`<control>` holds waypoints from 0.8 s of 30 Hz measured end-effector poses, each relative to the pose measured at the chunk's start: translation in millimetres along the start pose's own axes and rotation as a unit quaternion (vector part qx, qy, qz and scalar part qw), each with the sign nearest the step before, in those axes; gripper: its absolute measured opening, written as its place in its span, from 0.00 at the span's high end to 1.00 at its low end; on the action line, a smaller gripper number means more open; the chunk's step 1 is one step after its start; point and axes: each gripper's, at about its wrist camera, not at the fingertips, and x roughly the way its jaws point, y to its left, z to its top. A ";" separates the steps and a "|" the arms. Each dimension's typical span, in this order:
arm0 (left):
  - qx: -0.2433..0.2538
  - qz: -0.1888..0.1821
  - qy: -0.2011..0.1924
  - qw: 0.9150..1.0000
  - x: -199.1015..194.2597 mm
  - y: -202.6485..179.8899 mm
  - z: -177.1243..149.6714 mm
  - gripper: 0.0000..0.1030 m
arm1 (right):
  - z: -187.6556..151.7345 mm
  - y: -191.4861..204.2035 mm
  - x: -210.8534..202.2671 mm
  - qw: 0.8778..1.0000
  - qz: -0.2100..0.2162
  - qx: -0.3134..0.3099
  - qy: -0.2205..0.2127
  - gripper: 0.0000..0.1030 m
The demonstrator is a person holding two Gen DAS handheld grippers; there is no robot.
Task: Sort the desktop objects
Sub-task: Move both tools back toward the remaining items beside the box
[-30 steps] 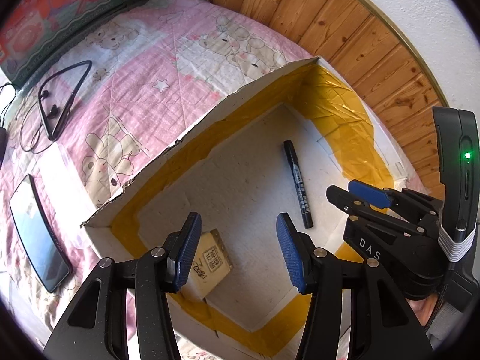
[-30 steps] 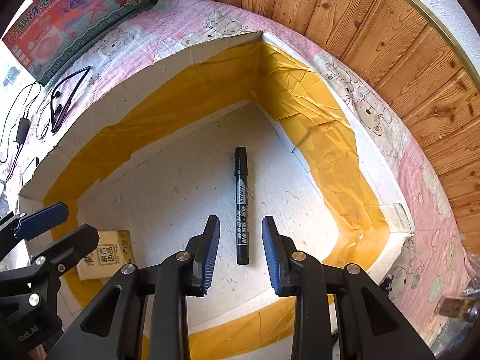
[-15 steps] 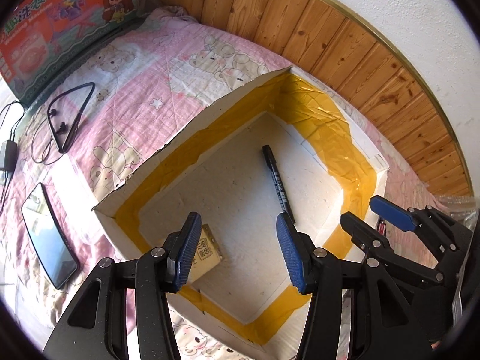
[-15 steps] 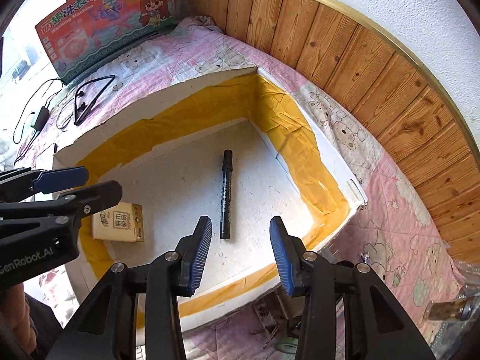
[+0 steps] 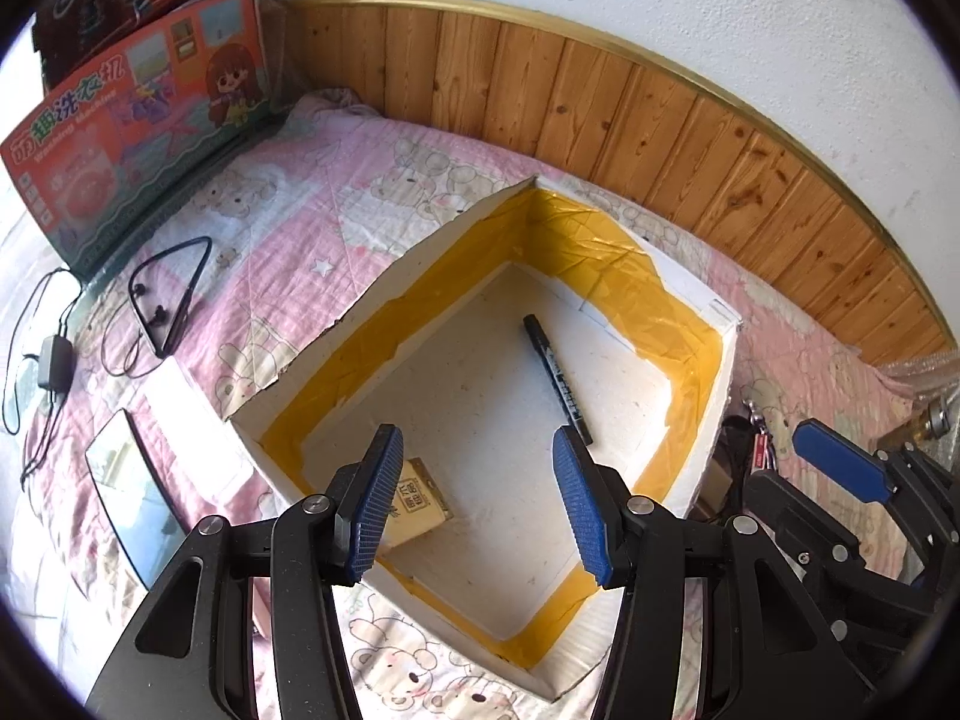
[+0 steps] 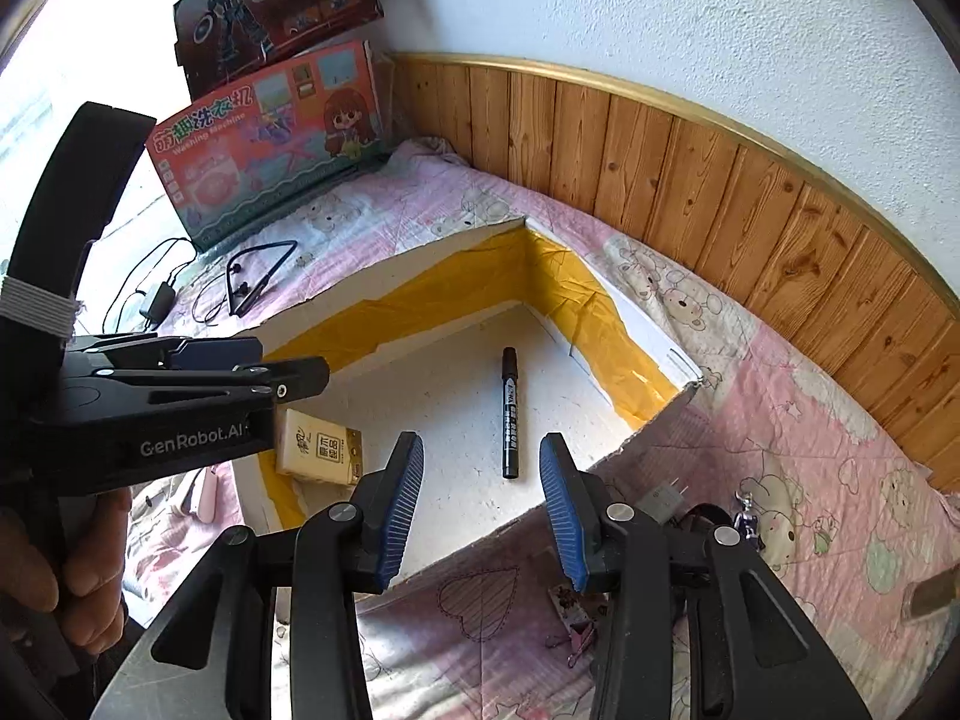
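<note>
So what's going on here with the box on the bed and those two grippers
A person is sorting small items into a white foam box lined with yellow tape, holding a gripper in each hand. A black marker and a small tan packet already lie on the box floor. The left gripper and right gripper both hover open and empty above the box's near edge. A neckband earphone, a charger and a phone lie outside on the pink quilt.

Bare floor lies between marker [image 5: 557, 378] and carton [image 5: 417, 503] inside the box [image 5: 366, 306].
</note>
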 end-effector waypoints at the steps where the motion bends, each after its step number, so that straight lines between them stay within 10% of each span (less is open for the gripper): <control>1: 0.009 -0.003 -0.007 1.000 -4.6 -3.5 -2.1 0.47 | -3.9 -2.1 -8.0 1.000 0.000 0.004 -0.011 0.58; 12: 0.140 -0.087 -0.039 0.986 -42.2 -68.7 -49.2 0.47 | -67.2 -47.3 -47.3 0.995 -0.018 0.079 -0.051 0.53; 24: 0.246 -0.170 0.020 0.954 -26.8 -146.1 -103.8 0.47 | -133.0 -122.0 -7.8 0.981 -0.065 0.184 -0.002 0.52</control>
